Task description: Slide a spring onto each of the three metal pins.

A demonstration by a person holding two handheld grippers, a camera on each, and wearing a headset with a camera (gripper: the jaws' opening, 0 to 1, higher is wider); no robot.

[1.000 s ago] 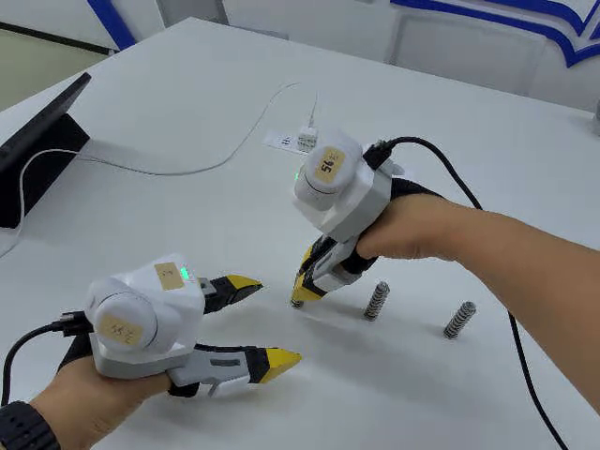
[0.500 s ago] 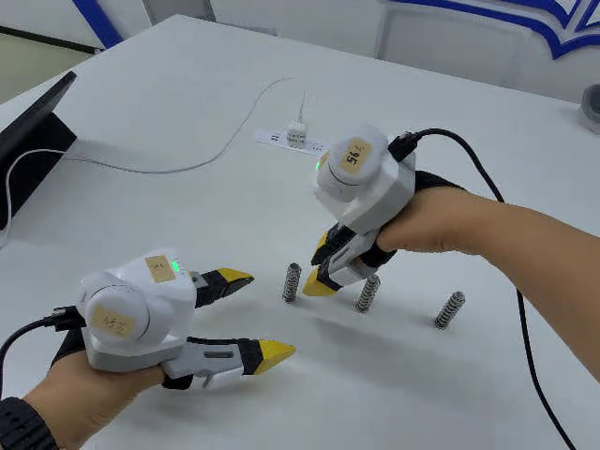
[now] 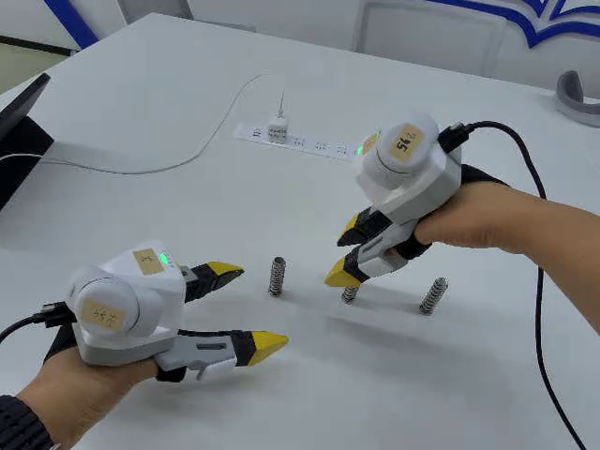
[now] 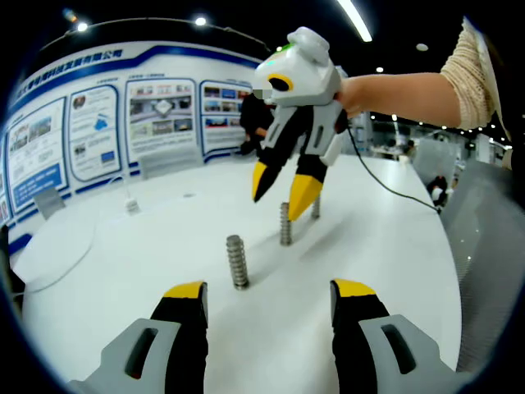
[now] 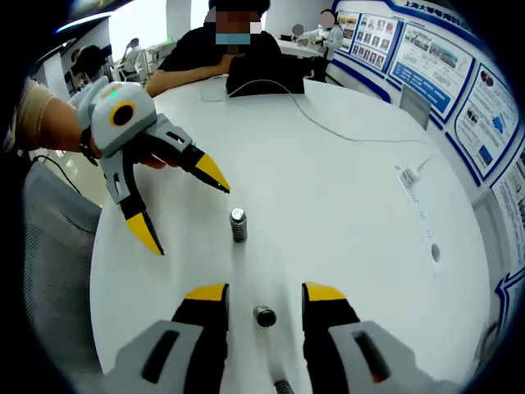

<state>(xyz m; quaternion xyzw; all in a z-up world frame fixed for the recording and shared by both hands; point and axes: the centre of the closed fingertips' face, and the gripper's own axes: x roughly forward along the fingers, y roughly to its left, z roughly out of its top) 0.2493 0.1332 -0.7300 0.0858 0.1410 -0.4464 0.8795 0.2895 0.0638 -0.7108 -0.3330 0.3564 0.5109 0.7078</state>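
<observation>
Apparently all three springs (image 3: 277,276) sit on their pins (image 5: 238,215).
By the desk's (image 3: 394,394) near edge our left gripper (image 3: 255,307) gapes empty; mid-desk the springs stand in a row; beyond, our right gripper (image 3: 337,261), jaws apart, hovers over the middle one and could topple it.

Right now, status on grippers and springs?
Left gripper open, empty. Right gripper open over middle spring. Outer springs standing. Nothing blocking.
</observation>
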